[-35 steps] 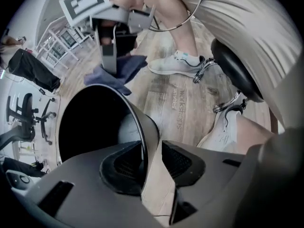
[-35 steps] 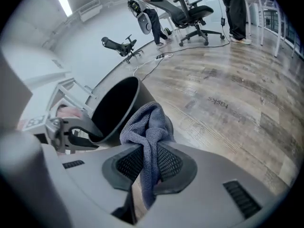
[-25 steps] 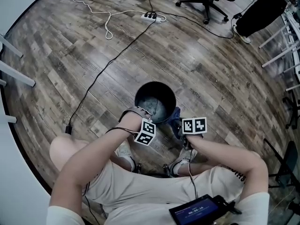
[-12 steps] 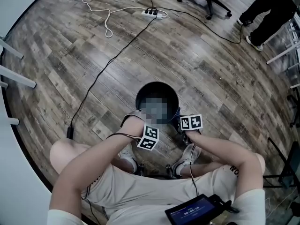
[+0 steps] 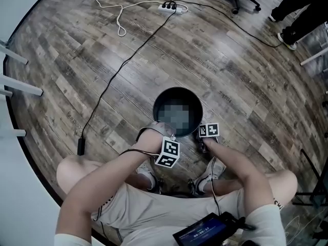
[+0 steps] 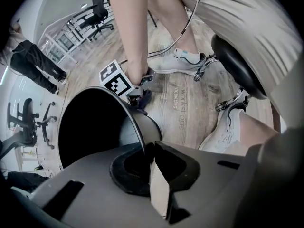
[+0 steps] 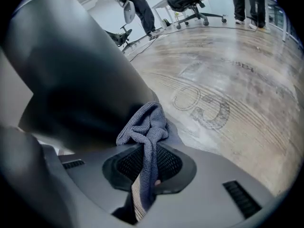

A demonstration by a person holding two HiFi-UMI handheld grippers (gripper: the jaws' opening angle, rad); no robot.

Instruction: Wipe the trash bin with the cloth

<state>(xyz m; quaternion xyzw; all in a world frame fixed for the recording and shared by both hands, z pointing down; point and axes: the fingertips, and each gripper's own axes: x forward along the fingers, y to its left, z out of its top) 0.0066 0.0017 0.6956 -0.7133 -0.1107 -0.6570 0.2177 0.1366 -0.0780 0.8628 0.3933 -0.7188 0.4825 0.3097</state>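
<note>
Wood floor (image 5: 246, 86), fills the whole head view. Person seated at its near edge, knees apart, white shoes (image 6: 178, 63) flat on the boards. Black round trash bin (image 5: 163, 99) stands upright on the floor just ahead of the feet, roughly mid-floor. Its inside is masked by a mosaic patch.

Left gripper (image 6: 149, 158) points straight down at the bin's near rim. Its jaws have just been closing, with the rim wall between them, and they pinch it now.

Right gripper (image 7: 145, 175) is low beside the bin's outer wall on the person's right, angled down. Jaws pressed together on a grey-blue cloth (image 7: 145, 127). The cloth bunches past the jaw tips, up against the bin's side near the floor.

Black cable (image 5: 123, 65) runs across the floor to a power strip (image 5: 169, 6) near the far edge.
</note>
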